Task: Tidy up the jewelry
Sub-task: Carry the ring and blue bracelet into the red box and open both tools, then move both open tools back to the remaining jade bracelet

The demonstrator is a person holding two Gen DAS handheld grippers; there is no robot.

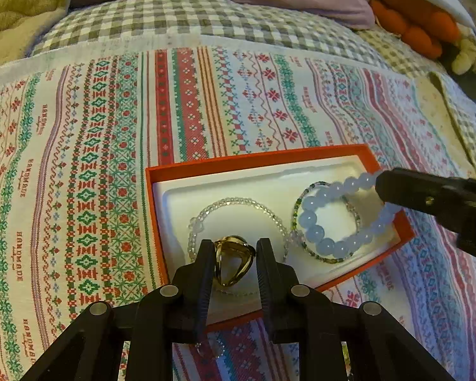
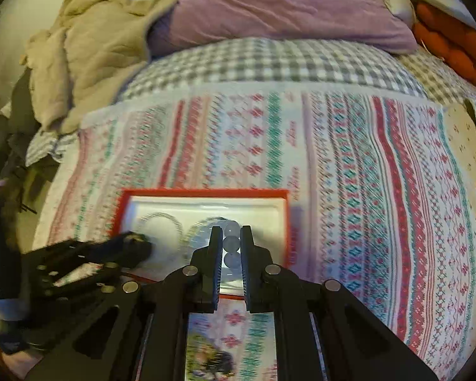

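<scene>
An orange jewelry box [image 1: 406, 231] with a white liner lies on the patterned bedspread; it also shows in the right wrist view [image 2: 203, 193]. My left gripper [image 1: 234, 247] is shut on a gold ring [image 1: 233, 262], held over the box's near left part. A clear bead bracelet [image 1: 238, 201] lies in the box around it. My right gripper [image 2: 231, 233] is shut on a pale blue bead bracelet [image 1: 314, 231], its beads [image 2: 231, 243] between the fingers, over a thin green bead bracelet [image 1: 296, 204] at the box's right.
A patterned cloth [image 1: 111, 158] covers a checked bed sheet [image 1: 174, 19]. A purple pillow [image 2: 285, 9], beige blanket [image 2: 89, 47] and orange plush toy [image 1: 415, 22] lie at the back. A printed card [image 2: 225, 349] lies below the right gripper.
</scene>
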